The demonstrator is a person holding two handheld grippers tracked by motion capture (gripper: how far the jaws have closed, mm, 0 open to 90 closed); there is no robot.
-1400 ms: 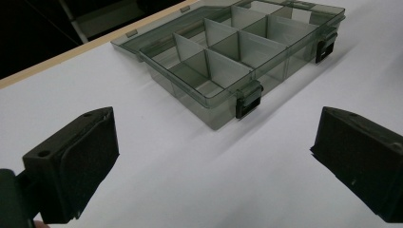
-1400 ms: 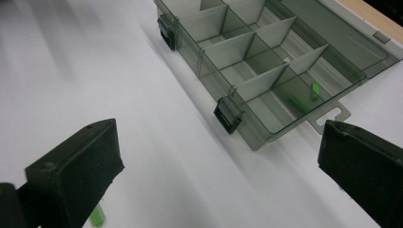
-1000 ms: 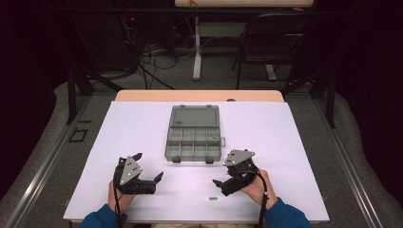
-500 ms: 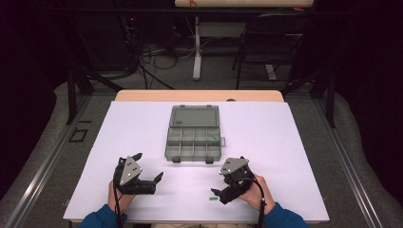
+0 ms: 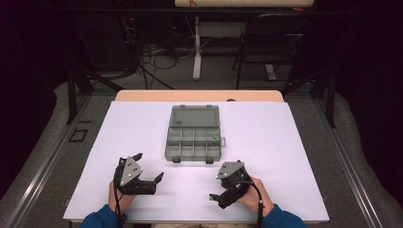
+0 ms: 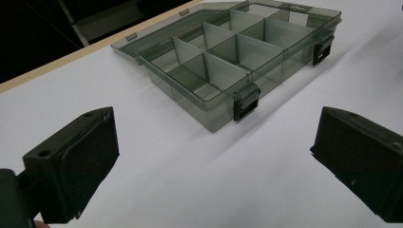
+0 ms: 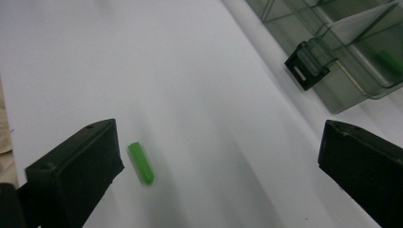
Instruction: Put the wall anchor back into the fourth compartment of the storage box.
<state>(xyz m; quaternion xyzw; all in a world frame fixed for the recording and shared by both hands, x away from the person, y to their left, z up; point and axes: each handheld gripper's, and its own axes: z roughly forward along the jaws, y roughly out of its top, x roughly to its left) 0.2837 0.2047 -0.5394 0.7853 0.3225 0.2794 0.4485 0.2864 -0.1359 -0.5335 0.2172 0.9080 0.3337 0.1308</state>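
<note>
The right gripper (image 7: 218, 175) was held wide open, low over the table (image 5: 294, 142). A small green stick (image 7: 141, 162) was seen just inside its left jaw, off-centre. For a clean pick, the gripper should be shifted so the stick sits midway, then lowered and closed. Beyond it lay the open box (image 7: 361, 57), one green piece already inside. The left gripper (image 6: 214, 156) was also wide open, empty, facing the box. Against half a second earlier, the right gripper was found nearer the stick; the left was unchanged.
</note>
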